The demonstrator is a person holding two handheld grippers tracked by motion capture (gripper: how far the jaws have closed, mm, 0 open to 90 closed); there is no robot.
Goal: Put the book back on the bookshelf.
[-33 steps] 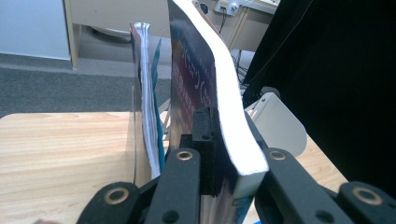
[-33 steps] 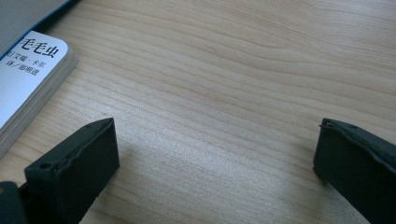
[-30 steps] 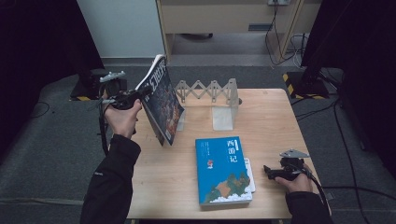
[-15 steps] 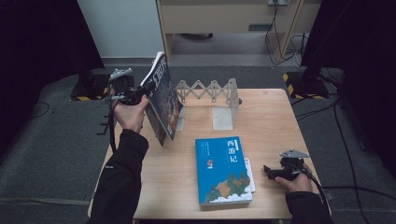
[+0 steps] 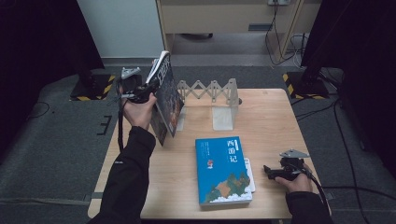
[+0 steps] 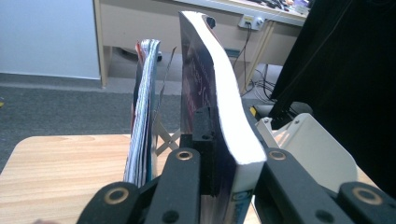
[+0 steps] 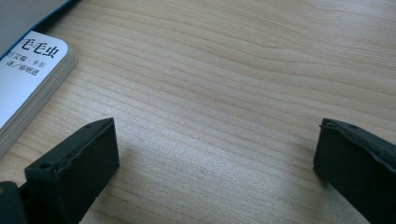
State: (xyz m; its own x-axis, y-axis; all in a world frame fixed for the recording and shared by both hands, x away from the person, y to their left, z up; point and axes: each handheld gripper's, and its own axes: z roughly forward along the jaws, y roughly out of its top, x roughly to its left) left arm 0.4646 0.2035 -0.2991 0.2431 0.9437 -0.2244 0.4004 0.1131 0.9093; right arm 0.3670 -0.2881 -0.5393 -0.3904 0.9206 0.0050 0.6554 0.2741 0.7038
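— What changed since a second ago?

— Since then my left claw has carried the dark-covered thick paperback book toward the white folding metal book rack. Its jaws pinch the book's lower edge, which stands upright above them.

— And the other?

— My right claw rests spread on the pale wooden table, holding nothing; a blue-covered book lies just beside it.

Expandable book rack stands along the tabletop far edge. Held book tilts at its left end. Two stacked books lie near the front edge.
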